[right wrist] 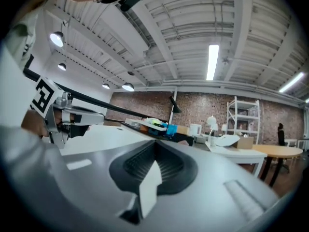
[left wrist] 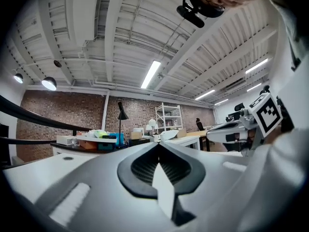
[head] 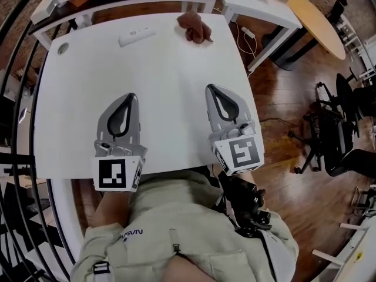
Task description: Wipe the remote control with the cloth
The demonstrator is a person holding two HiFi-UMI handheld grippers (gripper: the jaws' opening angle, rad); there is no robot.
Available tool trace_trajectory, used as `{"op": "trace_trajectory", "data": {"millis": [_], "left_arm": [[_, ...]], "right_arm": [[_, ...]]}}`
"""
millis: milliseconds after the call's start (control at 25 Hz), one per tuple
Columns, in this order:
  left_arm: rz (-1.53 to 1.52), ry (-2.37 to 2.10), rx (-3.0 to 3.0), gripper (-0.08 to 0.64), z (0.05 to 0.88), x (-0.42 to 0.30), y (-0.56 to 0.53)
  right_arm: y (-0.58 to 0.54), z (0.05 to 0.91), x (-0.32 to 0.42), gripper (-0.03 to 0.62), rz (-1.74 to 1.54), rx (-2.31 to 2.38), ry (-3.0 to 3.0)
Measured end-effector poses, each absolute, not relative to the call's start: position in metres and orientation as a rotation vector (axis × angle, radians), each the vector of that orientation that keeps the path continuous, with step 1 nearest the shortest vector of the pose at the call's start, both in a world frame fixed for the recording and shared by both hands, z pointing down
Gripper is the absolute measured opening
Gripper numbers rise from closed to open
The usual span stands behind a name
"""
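White table (head: 164,69) with remote control (head: 137,36), cloth (head: 194,27)

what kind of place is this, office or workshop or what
Most likely an open-plan office or lab in a converted industrial building: white desks, black office chairs on a wood floor, a bare brick wall and strip lights under an exposed ceiling.

A white rectangular table (head: 158,87) fills the middle of the head view, its top plain and mostly bare. Near the far edge lies a white remote control (head: 137,36), set at a slight slant with its long side roughly along that edge. To its right, well apart from it and also near the far edge, sits a crumpled reddish-brown cloth (head: 194,26). A small round grey cable cap (head: 63,48) is set into the far left corner.
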State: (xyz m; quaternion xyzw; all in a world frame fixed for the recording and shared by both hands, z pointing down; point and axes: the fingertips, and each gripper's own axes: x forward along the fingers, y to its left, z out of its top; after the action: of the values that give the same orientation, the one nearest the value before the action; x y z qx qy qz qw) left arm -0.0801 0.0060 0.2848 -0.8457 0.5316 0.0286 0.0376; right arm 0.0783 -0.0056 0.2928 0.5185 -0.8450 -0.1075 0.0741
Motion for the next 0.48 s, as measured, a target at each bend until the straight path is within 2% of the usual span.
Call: {"op": "trace_trajectory", "data": {"millis": [480], "left_arm": [[0.046,1.632,-2.642,0.003,0.32,-0.089,0.002]], "right_arm": [[-0.006,0.326,0.086,0.002,-0.181,1.627,-2.521]]}}
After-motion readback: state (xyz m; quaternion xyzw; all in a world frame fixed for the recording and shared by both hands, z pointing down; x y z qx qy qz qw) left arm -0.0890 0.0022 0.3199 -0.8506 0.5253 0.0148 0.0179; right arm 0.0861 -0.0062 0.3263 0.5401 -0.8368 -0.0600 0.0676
